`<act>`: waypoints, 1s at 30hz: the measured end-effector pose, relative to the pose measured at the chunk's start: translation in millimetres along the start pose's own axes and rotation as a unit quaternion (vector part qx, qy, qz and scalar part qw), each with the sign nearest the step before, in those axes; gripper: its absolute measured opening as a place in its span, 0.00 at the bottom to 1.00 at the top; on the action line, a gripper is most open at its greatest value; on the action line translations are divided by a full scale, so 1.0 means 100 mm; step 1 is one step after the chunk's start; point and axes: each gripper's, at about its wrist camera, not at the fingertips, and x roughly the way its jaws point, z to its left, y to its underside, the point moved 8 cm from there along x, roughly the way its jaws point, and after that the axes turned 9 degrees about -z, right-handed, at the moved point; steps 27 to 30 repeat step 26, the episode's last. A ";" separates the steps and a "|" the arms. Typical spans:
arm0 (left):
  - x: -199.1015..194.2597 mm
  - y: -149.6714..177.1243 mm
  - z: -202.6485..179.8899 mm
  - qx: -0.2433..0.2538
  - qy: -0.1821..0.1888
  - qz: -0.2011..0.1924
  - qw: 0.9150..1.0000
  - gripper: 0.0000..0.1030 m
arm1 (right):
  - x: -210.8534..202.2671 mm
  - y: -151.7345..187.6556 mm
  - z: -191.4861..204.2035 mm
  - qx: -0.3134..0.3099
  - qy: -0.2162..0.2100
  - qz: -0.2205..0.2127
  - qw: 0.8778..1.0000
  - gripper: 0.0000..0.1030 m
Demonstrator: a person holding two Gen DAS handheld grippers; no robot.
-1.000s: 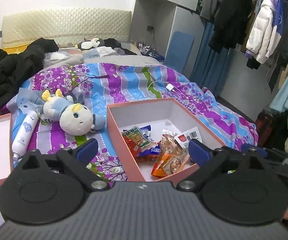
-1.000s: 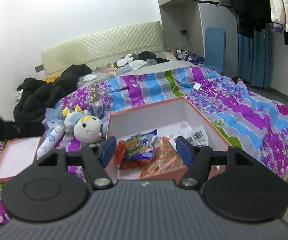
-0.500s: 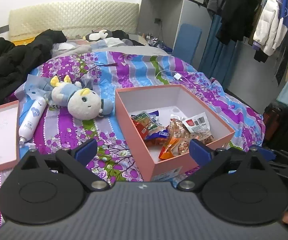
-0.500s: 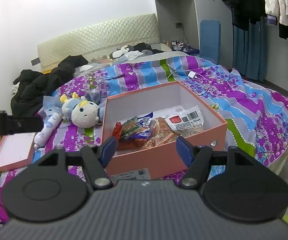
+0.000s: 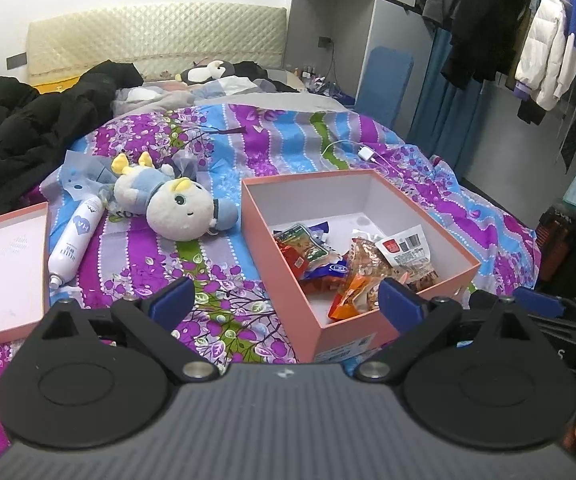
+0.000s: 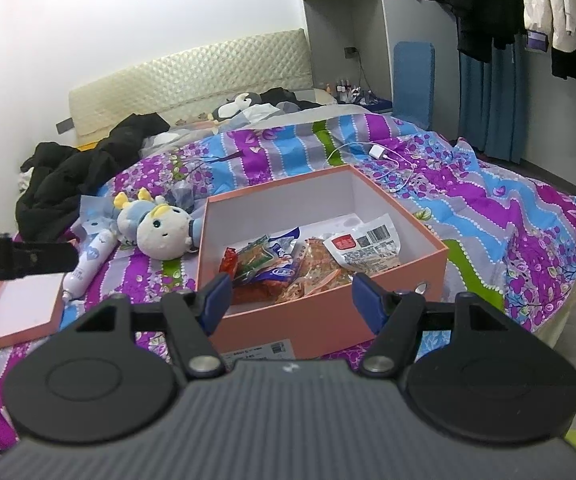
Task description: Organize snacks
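Observation:
A pink box point(image 5: 371, 334) point(image 6: 327, 320) sits open on the flowered bedspread, holding several snack packets point(image 5: 327, 260) point(image 6: 307, 260): a green-red one, an orange one and a white-labelled one. My left gripper point(image 5: 288, 304) hovers open above the box's near left corner, nothing between its blue pads. In the right wrist view my right gripper point(image 6: 291, 300) is open too, in front of the box's near wall and empty. The box lid point(image 5: 4, 264) point(image 6: 16, 308) lies upside down to the left.
A plush doll point(image 5: 172, 204) point(image 6: 156, 228) and a white spray bottle point(image 5: 74, 240) point(image 6: 88, 264) lie left of the box. Black clothes point(image 5: 28, 136) are heaped at the far left. A charger and cable point(image 5: 367, 154) lie beyond the box. Coats hang on the right.
Both views have drawn back and up from the box: its near wall and label now show, and the snacks sit farther from the fingers. Both grippers stayed open.

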 end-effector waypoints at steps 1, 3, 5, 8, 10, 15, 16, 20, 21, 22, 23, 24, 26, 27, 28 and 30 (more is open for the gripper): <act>0.00 0.00 0.00 -0.001 0.000 0.000 1.000 0.97 | 0.00 0.00 0.00 -0.002 0.002 0.001 1.000 0.75; 0.00 0.00 0.00 -0.001 0.001 0.000 1.000 0.97 | 0.01 0.01 0.00 -0.005 0.003 0.001 1.000 0.94; 0.00 0.00 -0.01 -0.001 0.002 0.000 1.000 0.97 | 0.01 0.00 0.01 -0.005 0.003 0.000 1.000 0.98; -0.01 0.00 -0.01 -0.002 0.000 0.000 1.000 0.97 | 0.02 0.01 0.01 -0.005 0.004 0.001 1.000 0.98; -0.01 0.00 -0.01 -0.001 -0.001 0.000 1.000 0.97 | 0.02 0.02 0.01 -0.004 0.005 0.003 1.000 0.98; -0.03 0.01 0.00 -0.001 -0.002 0.000 1.000 0.97 | 0.02 0.02 -0.01 -0.003 0.014 0.004 1.000 1.00; -0.03 0.01 0.00 -0.001 -0.002 0.001 1.000 0.97 | 0.02 0.02 -0.02 -0.002 0.015 0.004 1.000 1.00; -0.04 0.02 0.01 -0.003 0.000 0.000 1.000 0.97 | 0.02 0.01 -0.03 0.000 0.015 0.003 1.000 1.00; -0.04 0.02 0.01 -0.003 0.000 0.000 1.000 0.97 | 0.02 0.02 -0.03 0.001 0.014 0.005 1.000 1.00; -0.05 0.02 0.02 -0.003 0.000 -0.001 1.000 0.97 | 0.02 0.02 -0.03 0.002 0.013 0.006 1.000 1.00; -0.05 0.02 0.02 -0.003 0.000 -0.001 1.000 0.97 | 0.03 0.02 -0.03 0.003 0.013 0.007 1.000 1.00; -0.06 0.02 0.02 -0.003 0.000 -0.002 1.000 0.97 | 0.03 0.02 -0.03 0.003 0.014 0.008 1.000 1.00; -0.07 0.02 0.02 -0.005 0.000 -0.001 1.000 0.97 | 0.04 0.03 -0.04 0.002 0.017 0.010 1.000 1.00; -0.07 0.02 0.02 -0.005 0.000 -0.001 1.000 0.97 | 0.04 0.03 -0.04 0.002 0.017 0.010 1.000 1.00; -0.07 0.02 0.02 -0.005 0.000 -0.001 1.000 0.97 | 0.04 0.03 -0.04 0.002 0.017 0.010 1.000 1.00; -0.07 0.02 0.02 -0.005 0.000 -0.001 1.000 0.97 | 0.04 0.03 -0.04 0.002 0.017 0.010 1.000 1.00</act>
